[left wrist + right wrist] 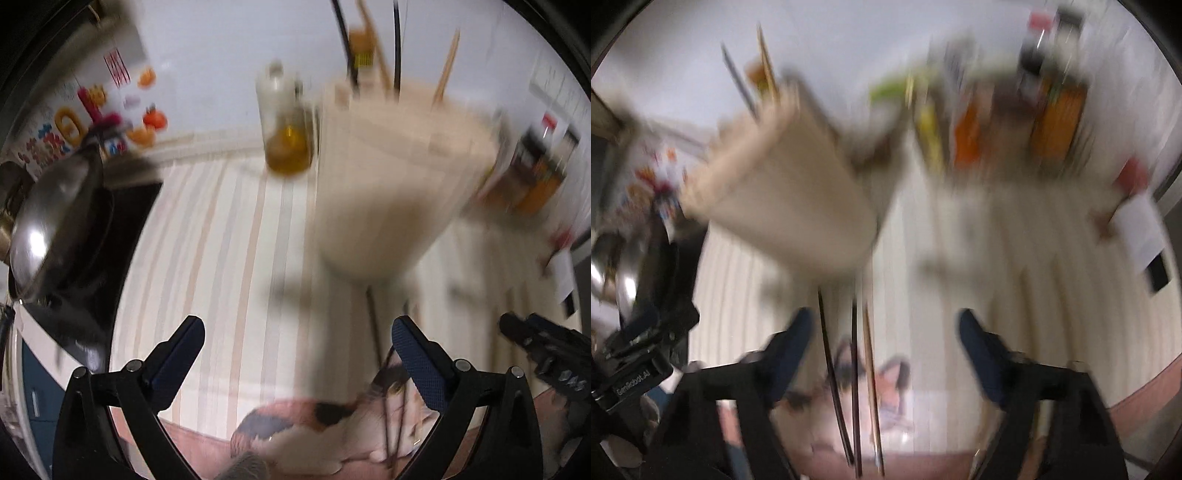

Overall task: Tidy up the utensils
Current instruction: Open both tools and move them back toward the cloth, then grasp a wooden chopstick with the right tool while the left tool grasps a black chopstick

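Both views are motion-blurred. A tall cream utensil holder [388, 177] stands on the striped counter with chopsticks [447, 66] and dark utensil handles [397, 48] sticking out of its top. It also shows in the right wrist view [798, 184]. Three loose chopsticks [853, 369] lie on the counter in front of the holder, reaching the front edge. My left gripper [297, 332] is open and empty, just left of and before the holder. My right gripper [886, 325] is open and empty above the chopsticks' right side. The right gripper's body shows at the left view's edge [546, 354].
An oil bottle [286, 122] stands behind the holder at the wall. A steel wok [55, 206] sits on a black stove at the left. Condiment bottles and packets [1015, 110] crowd the back right. A printed picture [886, 384] lies at the counter's front edge.
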A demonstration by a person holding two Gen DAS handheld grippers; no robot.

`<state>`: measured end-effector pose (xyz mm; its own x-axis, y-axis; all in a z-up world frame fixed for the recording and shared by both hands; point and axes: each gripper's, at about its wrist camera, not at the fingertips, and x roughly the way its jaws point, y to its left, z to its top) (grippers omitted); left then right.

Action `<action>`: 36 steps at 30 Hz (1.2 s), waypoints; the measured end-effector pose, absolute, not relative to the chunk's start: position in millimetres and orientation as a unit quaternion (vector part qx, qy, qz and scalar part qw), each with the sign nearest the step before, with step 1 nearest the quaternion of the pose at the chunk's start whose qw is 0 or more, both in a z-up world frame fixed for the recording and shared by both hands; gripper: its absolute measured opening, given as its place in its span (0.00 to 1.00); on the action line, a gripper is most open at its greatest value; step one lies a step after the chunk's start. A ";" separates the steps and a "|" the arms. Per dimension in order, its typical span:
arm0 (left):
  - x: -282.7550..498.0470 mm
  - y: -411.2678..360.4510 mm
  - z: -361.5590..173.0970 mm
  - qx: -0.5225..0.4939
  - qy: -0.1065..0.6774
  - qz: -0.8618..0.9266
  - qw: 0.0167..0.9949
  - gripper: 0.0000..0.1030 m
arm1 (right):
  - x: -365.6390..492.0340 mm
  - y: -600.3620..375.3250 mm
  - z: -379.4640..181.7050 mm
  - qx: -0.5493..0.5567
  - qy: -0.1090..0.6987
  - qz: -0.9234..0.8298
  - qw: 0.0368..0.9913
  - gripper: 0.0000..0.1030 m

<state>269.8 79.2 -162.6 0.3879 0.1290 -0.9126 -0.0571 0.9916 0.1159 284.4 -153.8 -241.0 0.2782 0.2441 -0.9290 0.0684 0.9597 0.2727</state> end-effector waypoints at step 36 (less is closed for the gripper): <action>228.7 39.4 -291.2 0.068 0.662 -0.018 0.746 0.04 | 243.8 -204.0 -317.6 0.072 0.729 0.027 0.680 0.07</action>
<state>228.7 39.4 -291.2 0.1220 0.0624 -0.9906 0.1173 0.9901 0.0768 243.8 -204.0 -317.6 -0.0652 0.1424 -0.9877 0.0686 0.9881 0.1379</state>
